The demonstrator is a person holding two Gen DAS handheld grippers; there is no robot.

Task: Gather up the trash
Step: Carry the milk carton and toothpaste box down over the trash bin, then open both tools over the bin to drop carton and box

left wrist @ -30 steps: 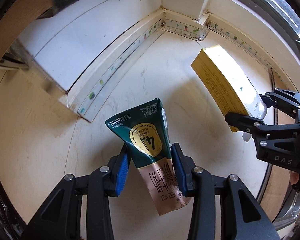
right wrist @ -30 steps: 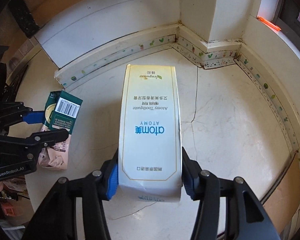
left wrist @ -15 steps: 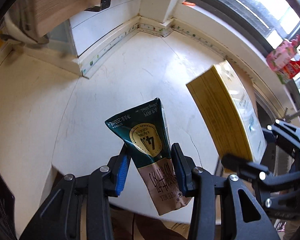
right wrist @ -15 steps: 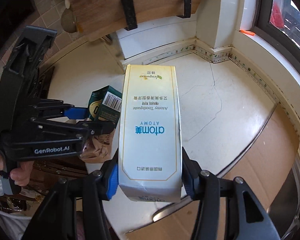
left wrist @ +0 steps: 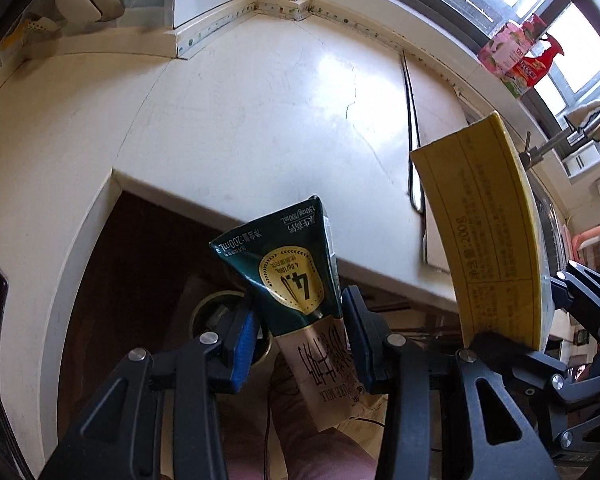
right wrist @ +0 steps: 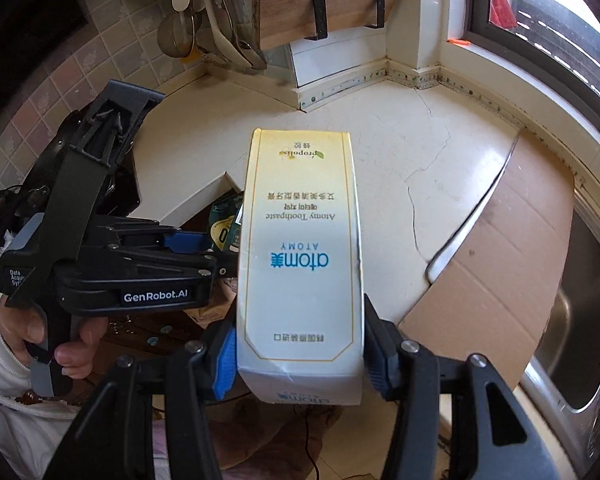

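The left claw [left wrist: 300, 336] is gripping a carton [left wrist: 296, 280]; at its 3 o'clock, the right claw [right wrist: 298, 354] is clenching a box [right wrist: 300, 248].

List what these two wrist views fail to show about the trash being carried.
- Milk carton: in the right wrist view, mostly hidden behind the toothpaste box.
- Toothpaste box, left wrist view: only its yellow side shows; right gripper cut off by the edge.
- A trash bin: cannot be made out in either view.

"atomy" on toothpaste box [right wrist: 300, 264]
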